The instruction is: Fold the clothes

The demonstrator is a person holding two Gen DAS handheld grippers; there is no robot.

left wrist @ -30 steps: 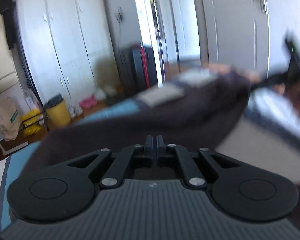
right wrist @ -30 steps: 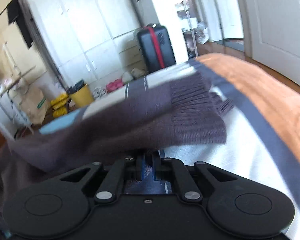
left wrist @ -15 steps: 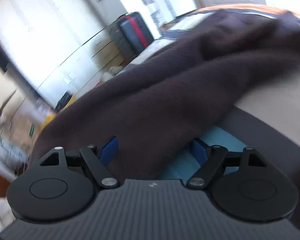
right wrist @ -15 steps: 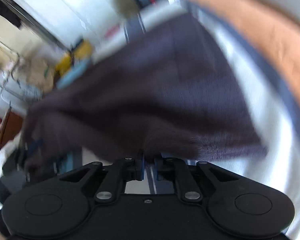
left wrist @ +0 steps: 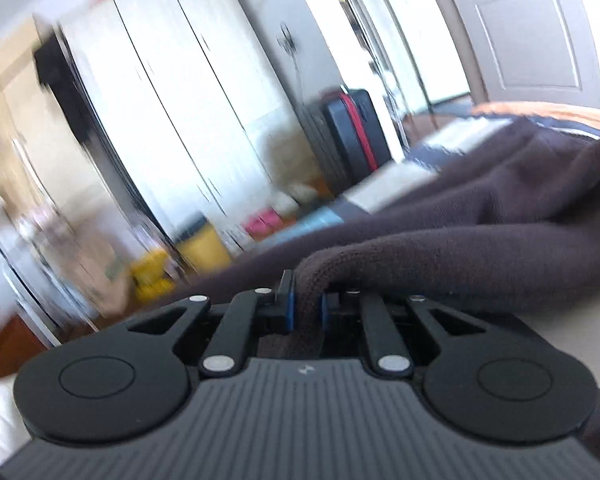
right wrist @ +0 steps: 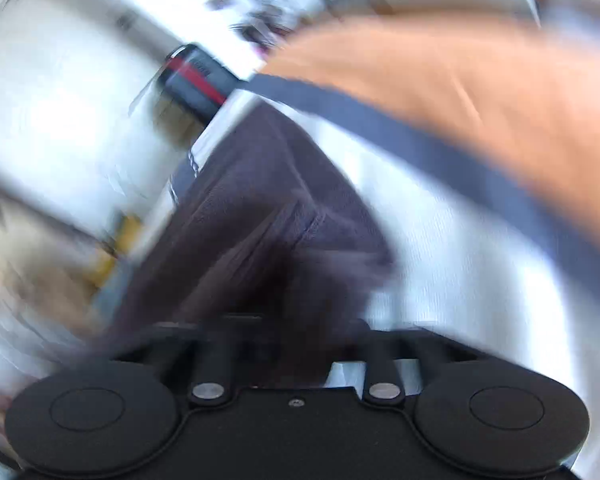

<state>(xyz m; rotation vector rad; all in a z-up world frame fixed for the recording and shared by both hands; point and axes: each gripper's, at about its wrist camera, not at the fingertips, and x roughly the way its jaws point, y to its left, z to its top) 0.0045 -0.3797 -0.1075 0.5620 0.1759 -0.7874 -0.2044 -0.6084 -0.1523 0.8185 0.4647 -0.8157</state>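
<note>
Left wrist view showed the left gripper clamped on a bunched fold of the sweater, its blue pads pinching the cloth between them. From there the dark brown knit ran forward and to the right across the bed, so the left gripper sat at the garment's near edge. The fabric looked soft, thick and fuzzy, lying in heavy rolls. The right wrist view was badly smeared: the sweater lay directly ahead of the right gripper, but I could not tell whether those fingers were together. A ribbed band showed faintly. A suitcase stood beyond the bed.
</note>
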